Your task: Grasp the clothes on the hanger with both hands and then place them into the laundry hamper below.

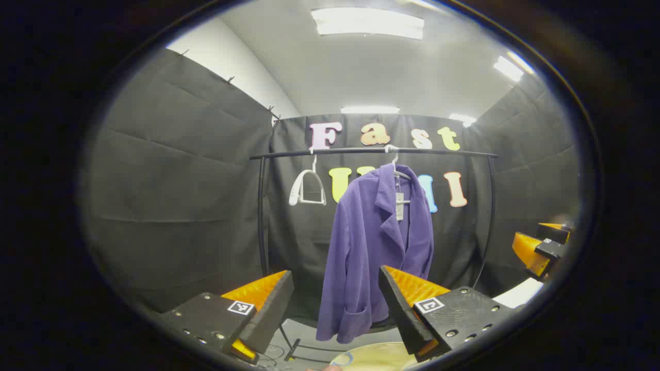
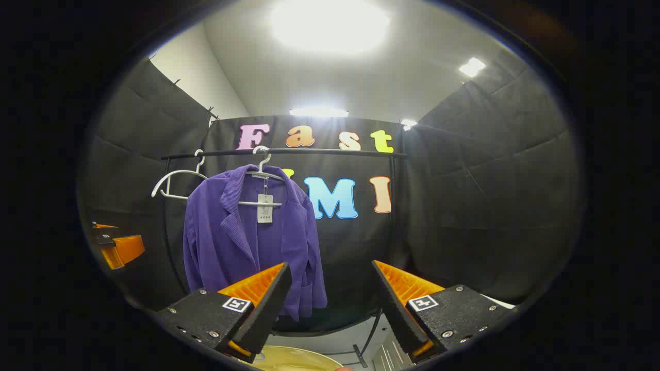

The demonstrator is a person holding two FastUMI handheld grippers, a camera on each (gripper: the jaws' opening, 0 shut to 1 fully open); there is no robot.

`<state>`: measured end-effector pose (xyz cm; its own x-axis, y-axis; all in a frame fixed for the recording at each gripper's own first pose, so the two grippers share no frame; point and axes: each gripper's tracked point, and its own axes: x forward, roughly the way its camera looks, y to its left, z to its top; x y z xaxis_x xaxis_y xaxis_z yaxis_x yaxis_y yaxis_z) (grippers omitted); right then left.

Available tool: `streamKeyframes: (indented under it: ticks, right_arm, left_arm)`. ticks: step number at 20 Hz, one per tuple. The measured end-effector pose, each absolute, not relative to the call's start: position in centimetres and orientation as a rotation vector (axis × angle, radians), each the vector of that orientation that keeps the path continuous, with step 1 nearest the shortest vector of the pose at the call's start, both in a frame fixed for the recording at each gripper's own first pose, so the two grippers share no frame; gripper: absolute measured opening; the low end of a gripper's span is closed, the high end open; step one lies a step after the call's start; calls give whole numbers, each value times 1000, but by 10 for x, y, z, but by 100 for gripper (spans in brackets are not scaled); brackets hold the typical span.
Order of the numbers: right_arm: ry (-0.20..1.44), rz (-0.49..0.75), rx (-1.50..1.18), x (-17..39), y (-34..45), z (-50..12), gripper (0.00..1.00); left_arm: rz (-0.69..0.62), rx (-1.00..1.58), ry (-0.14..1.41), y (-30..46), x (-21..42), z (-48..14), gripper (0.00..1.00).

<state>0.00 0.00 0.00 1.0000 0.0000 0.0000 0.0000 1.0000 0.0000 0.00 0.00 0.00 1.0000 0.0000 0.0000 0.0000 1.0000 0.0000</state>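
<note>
We hold the left gripper (image 1: 335,296) and right gripper (image 2: 330,293) with fingers spread, both empty, well short of the purple jacket (image 1: 374,247) hanging centre frame from its hanger (image 1: 397,172). Pulling straight down may snag the collar and drag the rail (image 1: 361,151).

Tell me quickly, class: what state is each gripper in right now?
Left gripper: jaws open, holding nothing, short of the purple jacket.
Right gripper: jaws open, holding nothing.

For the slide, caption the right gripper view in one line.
Open right gripper faces a purple jacket on a white hanger, beside an empty hanger on the black rail.
</note>
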Motion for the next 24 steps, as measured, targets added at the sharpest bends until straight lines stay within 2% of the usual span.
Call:
streamKeyframes:
  ticks: [7,8,11,12,15,16,22,24]
  right_arm:
    - [11,16,2,-2,-2,1,95]
    - [10,18,1,-3,-2,1,95]
    - [6,22,-1,-3,-1,2,95]
    - [5,22,-1,-2,-1,2,95]
    - [9,23,-1,-1,0,1,95]
    - [10,25,1,-1,0,2,95]
    - [14,47,20,2,2,4,95]
    - [2,65,35,3,1,6,95]
  left_arm:
    - [-3,10,-13,-4,6,2,96]
    - [-3,10,-13,-4,7,3,100]
    - [-6,9,-9,-4,3,1,100]
    - [-6,11,-10,-4,2,2,96]
    - [-7,12,-10,-6,4,3,96]
    - [-7,13,-9,-8,5,3,100]
    - [2,29,-12,-25,21,12,100]
    - [7,32,-21,-31,27,19,96]
